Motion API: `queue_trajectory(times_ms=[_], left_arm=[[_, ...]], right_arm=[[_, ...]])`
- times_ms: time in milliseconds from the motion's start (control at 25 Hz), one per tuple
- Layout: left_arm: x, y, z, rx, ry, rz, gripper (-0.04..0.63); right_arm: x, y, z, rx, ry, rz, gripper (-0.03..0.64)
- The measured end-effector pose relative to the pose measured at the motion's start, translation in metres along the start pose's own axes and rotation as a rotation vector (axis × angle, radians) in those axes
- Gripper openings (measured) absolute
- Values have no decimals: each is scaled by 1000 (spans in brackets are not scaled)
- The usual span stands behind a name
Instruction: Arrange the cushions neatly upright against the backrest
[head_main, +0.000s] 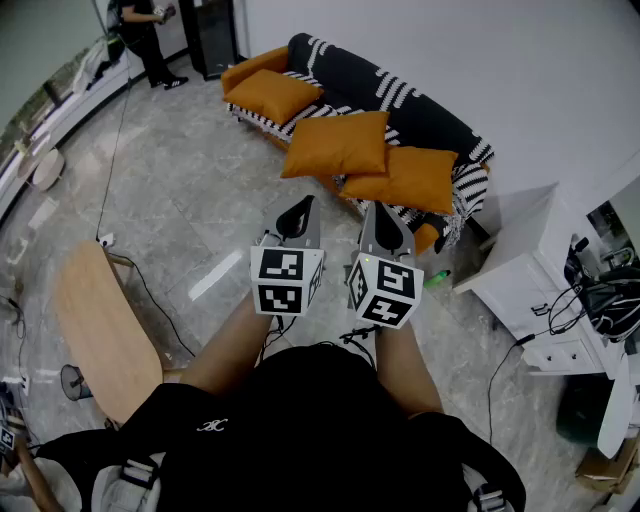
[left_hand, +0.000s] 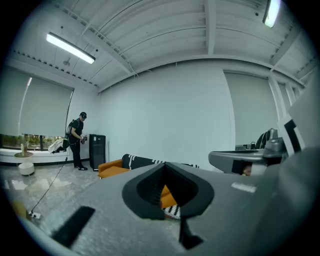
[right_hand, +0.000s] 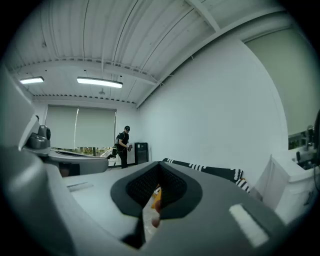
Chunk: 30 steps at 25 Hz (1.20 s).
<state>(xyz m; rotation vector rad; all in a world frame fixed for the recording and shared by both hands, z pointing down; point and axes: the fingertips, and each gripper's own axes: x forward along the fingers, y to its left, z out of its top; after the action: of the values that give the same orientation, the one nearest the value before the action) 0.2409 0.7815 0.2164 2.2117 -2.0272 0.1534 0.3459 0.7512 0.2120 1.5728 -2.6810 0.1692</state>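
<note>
Cushions are the job, and none of them is done yet, as far as I can judge. Three orange ones lie on the seat of the sofa (head_main: 420, 110), which has a dark cover with white stripes. The far cushion (head_main: 272, 95) lies flat at the end of the sofa farthest from the person. The middle cushion (head_main: 337, 144) is slumped in the middle of the seat and hangs a bit over the sofa's front edge. The near cushion (head_main: 403, 177) lies just beside it, at the sofa's near end, and the two look like they touch. Not one of them stands up against the backrest (head_main: 370, 75). The person stands in front of the sofa, well apart from it, and holds both tools out toward it. The left gripper (head_main: 297, 215) has its two fingers pressed together with nothing between them. The right gripper (head_main: 386, 228) is the same, fingers together and empty. So all three cushions need to be picked up, stood up and leaned on the backrest, one next to the other. That is the whole job left to do. As for writing, I can find no words to read. Each gripper has a cube with black and white square patterns, but those are not letters. A small white mark (head_main: 212, 426) sits on the person's black shirt, too small to read.
</note>
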Motion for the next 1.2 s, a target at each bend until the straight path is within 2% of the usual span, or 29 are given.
queue_trajectory(times_ms=[240,440,920,1200], left_arm=[[17,-9,-1,-1,9,12,8],[31,-18,-4,-16,26,23,8],[80,-65,-13,-45,52,39,8],[96,-76,-18,-22,87,52,8]], right_arm=[[9,-15,-3,17,7,24,8],[16,-23,-14,-17,36,64,9],[30,-85,-18,-35,49,105,9],[40,-108,-25,-16,65,114,9]])
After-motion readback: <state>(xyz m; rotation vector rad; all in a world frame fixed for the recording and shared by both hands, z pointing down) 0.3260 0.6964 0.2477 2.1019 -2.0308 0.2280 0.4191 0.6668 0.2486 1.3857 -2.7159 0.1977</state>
